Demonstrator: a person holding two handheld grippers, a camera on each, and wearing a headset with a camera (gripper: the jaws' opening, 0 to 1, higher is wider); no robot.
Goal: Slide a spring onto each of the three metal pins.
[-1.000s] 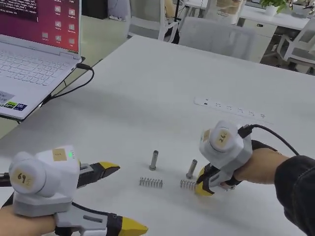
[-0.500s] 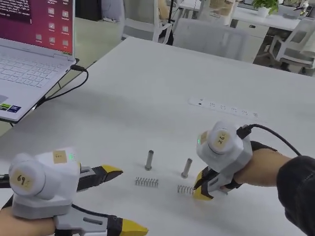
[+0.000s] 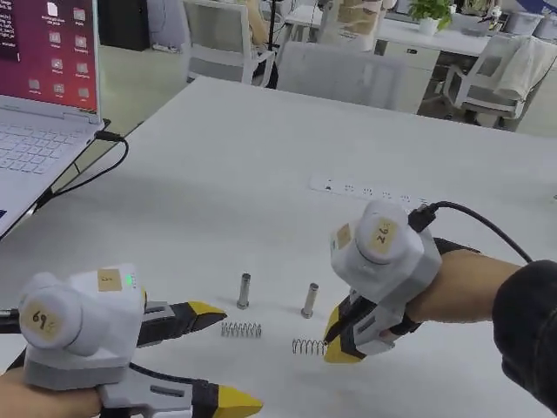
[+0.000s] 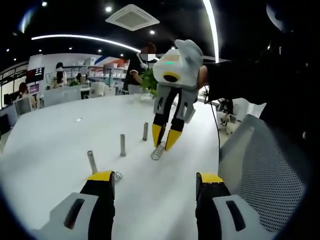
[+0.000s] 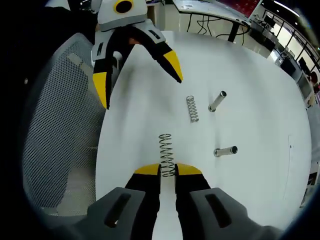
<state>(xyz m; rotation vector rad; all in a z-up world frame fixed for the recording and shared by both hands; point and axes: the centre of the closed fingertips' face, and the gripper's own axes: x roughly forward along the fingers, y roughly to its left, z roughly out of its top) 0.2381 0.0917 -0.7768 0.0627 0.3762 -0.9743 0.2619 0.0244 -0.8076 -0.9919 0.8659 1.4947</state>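
The right hand-held gripper (image 3: 335,347) is clamped on one end of a spring (image 3: 308,347), its yellow tips almost together with the coil pinched between them. In the right gripper view the spring (image 5: 166,147) runs straight out ahead of this hand-held gripper (image 5: 167,171). In the left gripper view the spring (image 4: 158,150) slopes down from those tips (image 4: 166,140) toward the white bench (image 3: 261,174); whether its free end touches the bench I cannot tell. Just beyond the spring the second pin (image 3: 310,299) stands upright on the bench, close to the right hand-held gripper but apart from it. The first pin (image 3: 244,290) stands upright to its left, well apart. A second spring (image 3: 241,329) lies flat on the bench just in front of the first pin, not touching it. The left hand-held gripper (image 3: 222,357) is at the near left, its jaws wide apart and holding nothing, aimed toward the springs. In its own view (image 4: 156,177) the second spring (image 4: 117,176) lies just beside one yellow tip, with the first pin (image 4: 91,161) and second pin (image 4: 122,144) farther on. Past them, beside the right hand-held gripper, stands a third upright piece (image 4: 145,131), too small to tell whether it is a bare pin. An open laptop (image 3: 35,104) sits at the bench's far left, and a power strip (image 3: 374,189) lies beyond the pins.
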